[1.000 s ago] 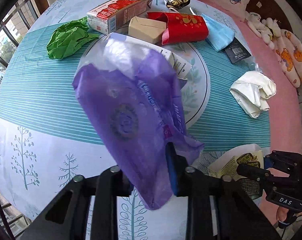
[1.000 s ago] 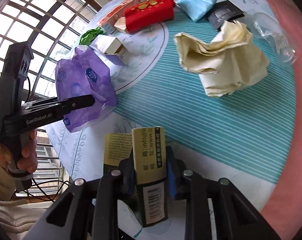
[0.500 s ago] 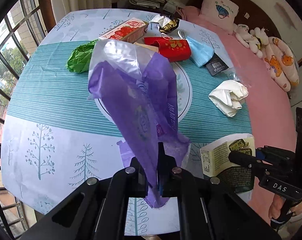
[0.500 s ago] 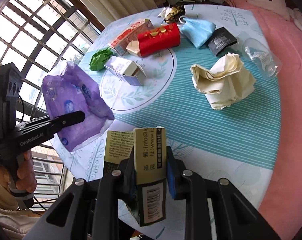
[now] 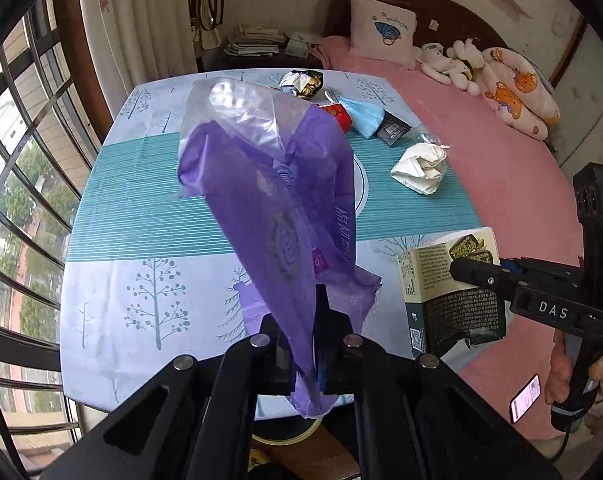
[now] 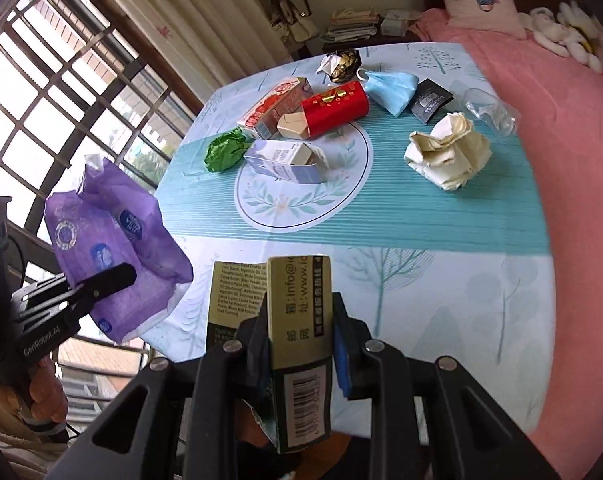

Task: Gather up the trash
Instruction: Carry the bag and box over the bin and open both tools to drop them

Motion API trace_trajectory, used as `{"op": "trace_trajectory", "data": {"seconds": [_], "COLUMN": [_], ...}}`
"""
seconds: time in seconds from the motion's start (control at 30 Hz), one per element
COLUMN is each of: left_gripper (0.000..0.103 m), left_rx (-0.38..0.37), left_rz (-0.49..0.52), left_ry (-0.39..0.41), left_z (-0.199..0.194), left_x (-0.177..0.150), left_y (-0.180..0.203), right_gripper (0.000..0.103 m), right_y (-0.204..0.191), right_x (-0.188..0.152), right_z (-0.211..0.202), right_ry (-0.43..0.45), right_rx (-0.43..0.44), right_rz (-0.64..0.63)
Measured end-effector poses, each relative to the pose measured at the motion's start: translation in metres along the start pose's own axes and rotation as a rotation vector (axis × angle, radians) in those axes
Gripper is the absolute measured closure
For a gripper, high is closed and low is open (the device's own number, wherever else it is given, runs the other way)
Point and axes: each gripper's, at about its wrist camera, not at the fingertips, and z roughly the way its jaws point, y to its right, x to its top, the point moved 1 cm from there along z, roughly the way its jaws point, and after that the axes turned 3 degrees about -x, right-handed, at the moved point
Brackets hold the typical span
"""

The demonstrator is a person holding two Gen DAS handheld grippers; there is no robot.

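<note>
My left gripper (image 5: 303,344) is shut on a crumpled purple plastic wrapper (image 5: 277,208), held up off the table near its front edge; the wrapper also shows in the right wrist view (image 6: 109,248). My right gripper (image 6: 301,344) is shut on a dark green and yellow carton (image 6: 299,320) with a barcode, also held above the front edge; the carton shows in the left wrist view (image 5: 449,280). Both grippers are raised well back from the trash on the table.
On the tablecloth (image 6: 441,240) lie a white-purple carton (image 6: 289,158), a green crumpled wrapper (image 6: 223,152), a red box (image 6: 335,106), a juice carton (image 6: 273,106), a blue face mask (image 6: 391,86), a crumpled cream paper (image 6: 449,154), a black sachet (image 6: 431,100) and clear plastic (image 6: 489,110). A pink bed (image 5: 481,140) lies to the right.
Both grippers have risen and pulled back from the table, each still holding its item. The table now looks smaller and farther away in both views.
</note>
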Motion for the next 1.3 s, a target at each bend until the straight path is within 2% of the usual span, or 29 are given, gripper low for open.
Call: {"op": "trace_trajectory", "data": {"seconds": [0.17, 0.3, 0.43, 0.6, 0.77, 1.03, 1.3], "left_gripper": [0.098, 0.098, 0.098, 0.098, 0.098, 0.098, 0.098], "left_rx": [-0.019, -0.052, -0.085, -0.124, -0.152, -0.156, -0.122], "left_rz": [0.101, 0.139, 0.163, 0.192, 0.204, 0.233, 0.216], "left_ry": [0.019, 0.034, 0.012, -0.03, -0.065, -0.139, -0.245], "left_z": [-0.036, -0.057, -0.068, -0.076, -0.079, -0.055, 0.013], "left_x": [-0.033, -0.061, -0.09, -0.123, -0.147, -0.186, -0.242], "left_y": [-0.023, -0.045, -0.064, -0.078, -0.079, -0.064, -0.06], "right_gripper": [0.079, 0.079, 0.079, 0.079, 0.079, 0.078, 0.078], "right_y": [-0.03, -0.061, -0.089, -0.108, -0.109, -0.102, -0.078], "right_x": [-0.037, -0.071, -0.107, -0.144, -0.172, -0.216, -0.268], "right_z": [-0.007, -0.012, -0.017, -0.014, -0.02, 0.005, 0.083], "right_ry": [0.05, 0.077, 0.09, 0.054, 0.027, -0.049, -0.17], "right_rx": [-0.03, -0.082, -0.109, -0.144, -0.172, -0.191, -0.208], "right_rz": [0.111, 0.141, 0.177, 0.219, 0.255, 0.314, 0.363]}}
